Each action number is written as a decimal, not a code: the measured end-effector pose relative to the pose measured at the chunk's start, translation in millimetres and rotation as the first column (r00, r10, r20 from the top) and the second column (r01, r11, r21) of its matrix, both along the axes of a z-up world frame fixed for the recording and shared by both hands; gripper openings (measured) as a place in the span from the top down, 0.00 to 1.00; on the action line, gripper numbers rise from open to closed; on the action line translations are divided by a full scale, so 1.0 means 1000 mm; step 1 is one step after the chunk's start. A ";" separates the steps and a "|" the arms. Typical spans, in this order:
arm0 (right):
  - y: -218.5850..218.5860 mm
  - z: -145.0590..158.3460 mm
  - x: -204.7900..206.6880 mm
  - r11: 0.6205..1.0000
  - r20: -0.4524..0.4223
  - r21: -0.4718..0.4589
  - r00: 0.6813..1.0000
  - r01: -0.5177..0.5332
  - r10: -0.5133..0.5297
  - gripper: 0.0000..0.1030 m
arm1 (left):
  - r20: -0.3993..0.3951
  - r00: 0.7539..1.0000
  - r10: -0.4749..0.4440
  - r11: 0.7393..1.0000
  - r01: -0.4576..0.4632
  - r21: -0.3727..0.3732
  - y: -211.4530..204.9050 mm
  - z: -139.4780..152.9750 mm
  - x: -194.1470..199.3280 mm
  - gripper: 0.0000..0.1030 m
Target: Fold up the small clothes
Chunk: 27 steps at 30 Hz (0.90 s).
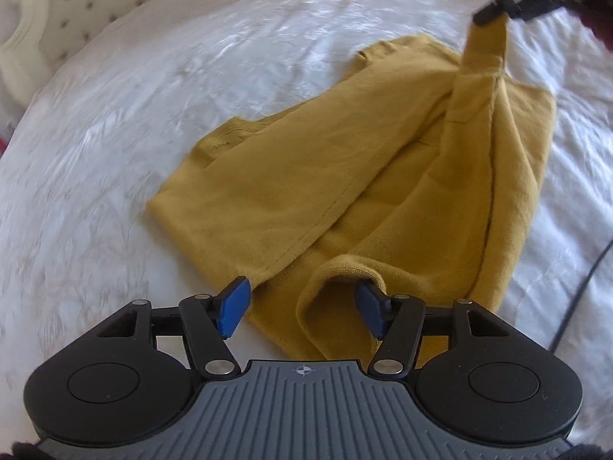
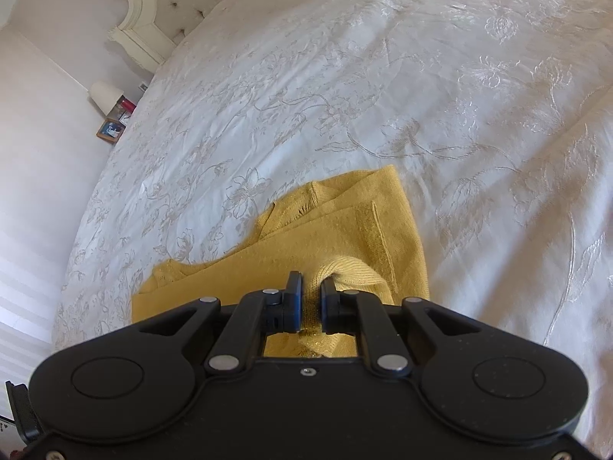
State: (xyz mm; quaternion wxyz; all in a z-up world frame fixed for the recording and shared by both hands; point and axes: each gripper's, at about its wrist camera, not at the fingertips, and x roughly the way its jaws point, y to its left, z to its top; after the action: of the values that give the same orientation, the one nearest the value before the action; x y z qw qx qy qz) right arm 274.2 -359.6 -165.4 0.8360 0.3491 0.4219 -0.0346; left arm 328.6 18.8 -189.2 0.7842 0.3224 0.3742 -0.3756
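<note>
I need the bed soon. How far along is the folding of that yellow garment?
Early. Done: one side of the yellow garment looks folded over. In hand: the right tongs pinch a lifted ribbed end; the left tongs are open around another edge. Left: lay those down and fold smaller.

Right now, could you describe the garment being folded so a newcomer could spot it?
On the white embroidered bedspread lies a mustard-yellow knit garment. The right gripper pinches one ribbed end. It is the only coloured cloth on the bed.
</note>
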 end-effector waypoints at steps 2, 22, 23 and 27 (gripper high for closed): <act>0.000 0.000 -0.001 1.000 -0.002 0.000 1.000 0.003 -0.003 0.83 | -0.015 0.999 -0.036 0.999 0.037 0.010 0.000 -0.005 0.004 0.44; -0.002 0.021 -0.019 0.999 0.062 -0.009 0.997 0.045 -0.044 0.83 | -0.129 0.933 0.336 0.857 -0.360 -0.370 0.023 0.044 0.022 0.96; -0.004 0.024 -0.015 0.999 0.075 -0.020 0.996 0.043 -0.042 0.83 | -0.136 0.918 0.372 0.831 -0.395 -0.390 0.026 0.050 0.030 0.96; -0.017 0.025 0.015 0.998 0.103 -0.025 0.993 0.062 -0.059 0.83 | -0.164 0.866 0.473 0.757 -0.495 -0.428 0.031 0.058 0.067 0.96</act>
State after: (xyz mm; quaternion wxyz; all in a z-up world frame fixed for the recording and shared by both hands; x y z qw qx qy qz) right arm 289.5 -376.4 -140.5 0.8598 0.3514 0.3675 -0.0479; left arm 396.0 49.3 -131.0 0.8988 0.0129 0.3636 -0.2445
